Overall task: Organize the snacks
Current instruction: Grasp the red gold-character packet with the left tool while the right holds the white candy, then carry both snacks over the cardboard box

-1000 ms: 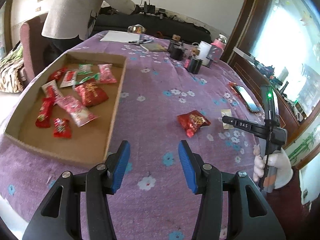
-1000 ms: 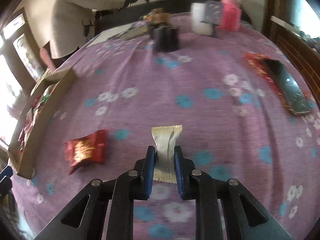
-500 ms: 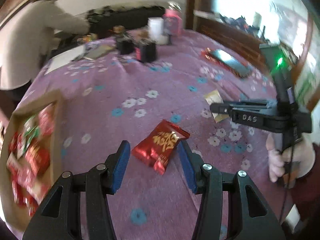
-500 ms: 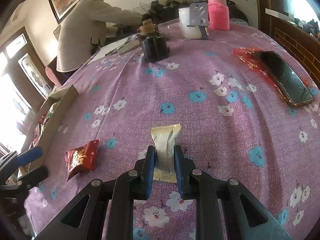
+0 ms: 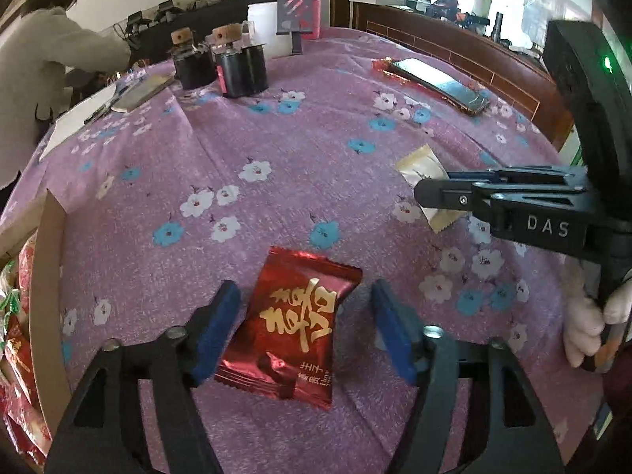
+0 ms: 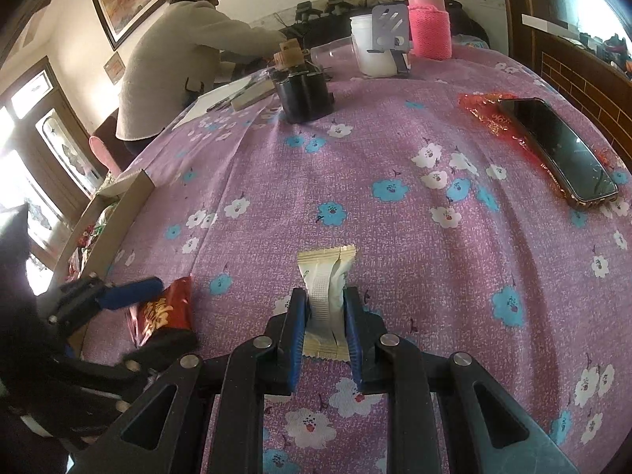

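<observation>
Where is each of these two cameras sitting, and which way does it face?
Left wrist: rides the left tool, looking down at the red snack packet; the right tool and a gloved hand show.
Right wrist: rides the right tool, shut on the cream snack packet; the left tool shows.
Both share the packets, the phone and the purple tablecloth.

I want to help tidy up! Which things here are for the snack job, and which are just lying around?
Snack job: red snack packet, cream snack packet, cardboard box with snacks.

Lying around: phone, pink flask, dark jars, white cup.
</observation>
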